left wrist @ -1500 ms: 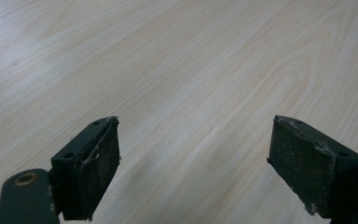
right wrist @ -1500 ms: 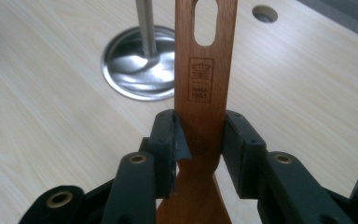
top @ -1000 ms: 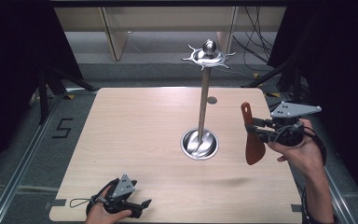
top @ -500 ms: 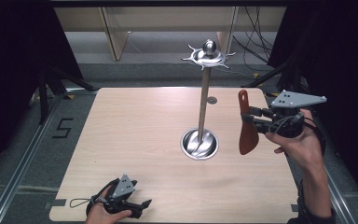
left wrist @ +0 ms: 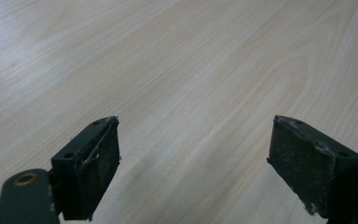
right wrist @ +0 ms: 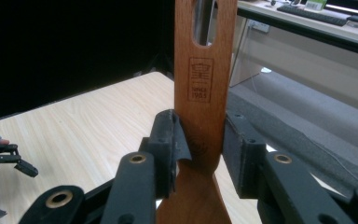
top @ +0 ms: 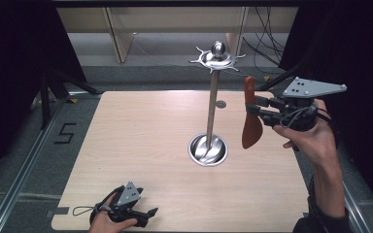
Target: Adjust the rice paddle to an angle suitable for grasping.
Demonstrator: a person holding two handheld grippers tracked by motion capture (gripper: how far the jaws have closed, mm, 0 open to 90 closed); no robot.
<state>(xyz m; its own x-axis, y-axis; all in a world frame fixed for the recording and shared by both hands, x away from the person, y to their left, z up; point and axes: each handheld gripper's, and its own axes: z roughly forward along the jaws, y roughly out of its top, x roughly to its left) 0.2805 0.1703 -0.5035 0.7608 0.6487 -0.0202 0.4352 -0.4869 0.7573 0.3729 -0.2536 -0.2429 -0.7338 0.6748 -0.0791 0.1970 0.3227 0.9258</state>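
— Left hand-held gripper (top: 126,209) sits nearest, at about 7 o'clock on the desk (top: 141,145), low over the wood. Its jaws are spread wide with nothing between them; its own view has bare wood grain in the gap.

— And the other one?

— Right hand-held gripper (top: 258,108) is held up in the air at about 3 o'clock, off the desk's right edge, with its jaws pointing toward the middle. They are pinching a wooden spatula (top: 250,122) by the handle.

— How does the spatula hang?

— Nearly upright: the broad blade points down, the handle end points up. In the right gripper view the pads press on both sides of the handle (right wrist: 200,84), just below a burnt-in stamp and a slot cut through the wood.

— What is beside it?

— A metal stand (top: 212,104) at the desk's centre, just left of the spatula and apart from it. Its round base (top: 208,149) rests on the wood, a thin pole rises from it, and farthest off a hooked ring with a ball (top: 217,48) tops it.
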